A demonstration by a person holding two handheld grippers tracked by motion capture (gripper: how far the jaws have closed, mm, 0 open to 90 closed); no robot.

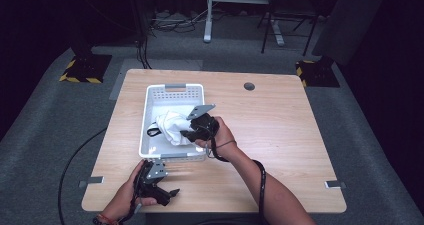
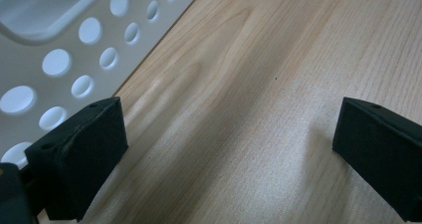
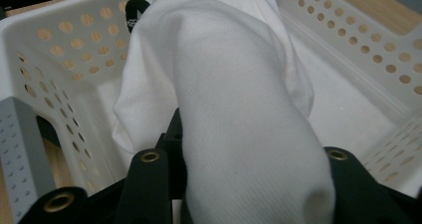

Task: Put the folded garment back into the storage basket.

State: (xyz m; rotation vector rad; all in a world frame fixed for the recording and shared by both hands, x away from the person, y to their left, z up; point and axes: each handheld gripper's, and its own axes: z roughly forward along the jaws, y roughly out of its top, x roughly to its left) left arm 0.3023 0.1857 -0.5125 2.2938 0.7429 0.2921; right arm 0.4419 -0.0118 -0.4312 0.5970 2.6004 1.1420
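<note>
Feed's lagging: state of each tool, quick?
Left tool: open, empty, over the table.
Right tool: shut on the white cloth in the basket.

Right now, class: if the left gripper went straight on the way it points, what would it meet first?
Probably the bare wooden table: the open left gripper angles down onto it. The white perforated basket lies off to one side.

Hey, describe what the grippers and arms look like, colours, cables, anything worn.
Both are black: the left gripper and right gripper each carry a grey three-cornered plate and a black trailing cable. Jaws are blocky black pads. Forearms are bare, with a band at each wrist.
</note>
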